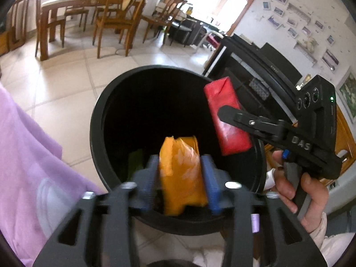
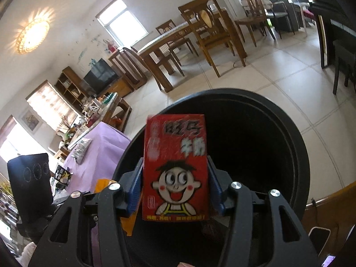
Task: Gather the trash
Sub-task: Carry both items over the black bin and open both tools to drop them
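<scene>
**Over the black bin: two packets between the jaws**

Above the open mouth of the round black plastic bin [image 1: 115, 102], both grippers hang with trash between their blue pads. The left gripper [image 1: 180, 173] has a crumpled orange plastic packet [image 1: 181, 173] standing between its jaws, which are set apart about as wide as the packet; the packet is blurred, and whether the pads press on it cannot be told. The right gripper [image 2: 175, 184], held in a person's hand [image 1: 296, 191] beside the bin's rim, has a red rectangular drink carton [image 2: 175, 166] printed with a cartoon face upright between its jaws; the pads flank the carton's sides, and a firm clamp cannot be confirmed. Seen from the left wrist view, the carton sits over the bin's far right edge, partly above the dark interior. A table draped in lilac cloth [image 2: 100, 153] stands just beside the bin. Beyond the bin, wooden dining chairs [image 1: 118, 20] stand on a pale tiled floor [image 1: 66, 84].
</scene>
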